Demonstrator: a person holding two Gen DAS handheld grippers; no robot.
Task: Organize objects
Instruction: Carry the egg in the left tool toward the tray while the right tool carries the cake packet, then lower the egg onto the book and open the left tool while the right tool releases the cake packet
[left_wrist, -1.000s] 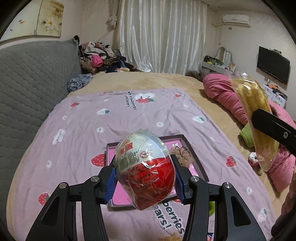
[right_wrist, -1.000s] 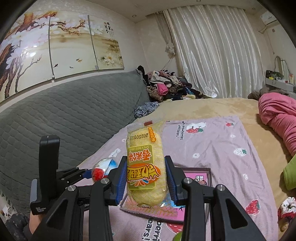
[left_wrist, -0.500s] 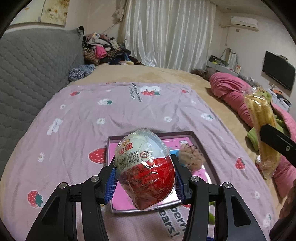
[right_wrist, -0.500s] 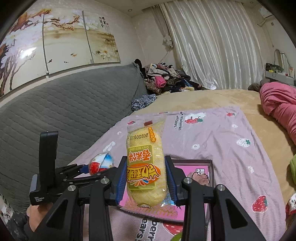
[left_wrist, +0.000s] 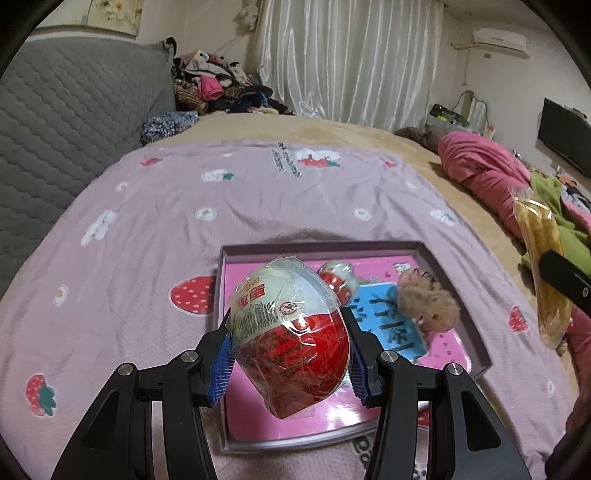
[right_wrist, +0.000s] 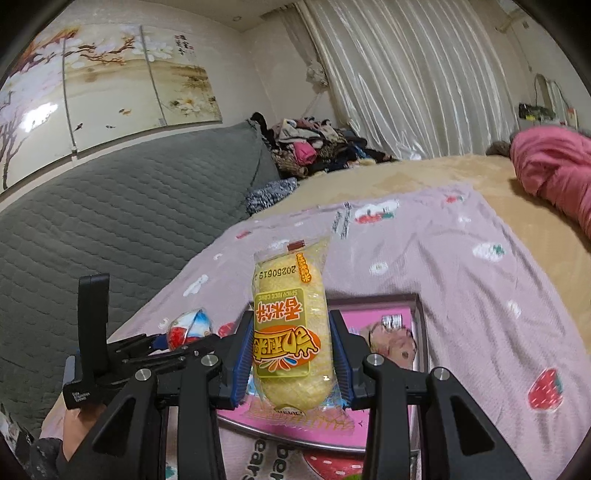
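Hanging above the near part of the shallow pink-floored box on the bed, the left gripper has its jaws pinching a wrapped red-and-white chocolate egg, whose long axis tilts up and away from them. The right gripper pinches a yellow rice-cake packet standing upright, long axis along its fingers, over the box's near edge. I judge the left the nearer to a free spot, since the fluffy hair tie fills the right side.
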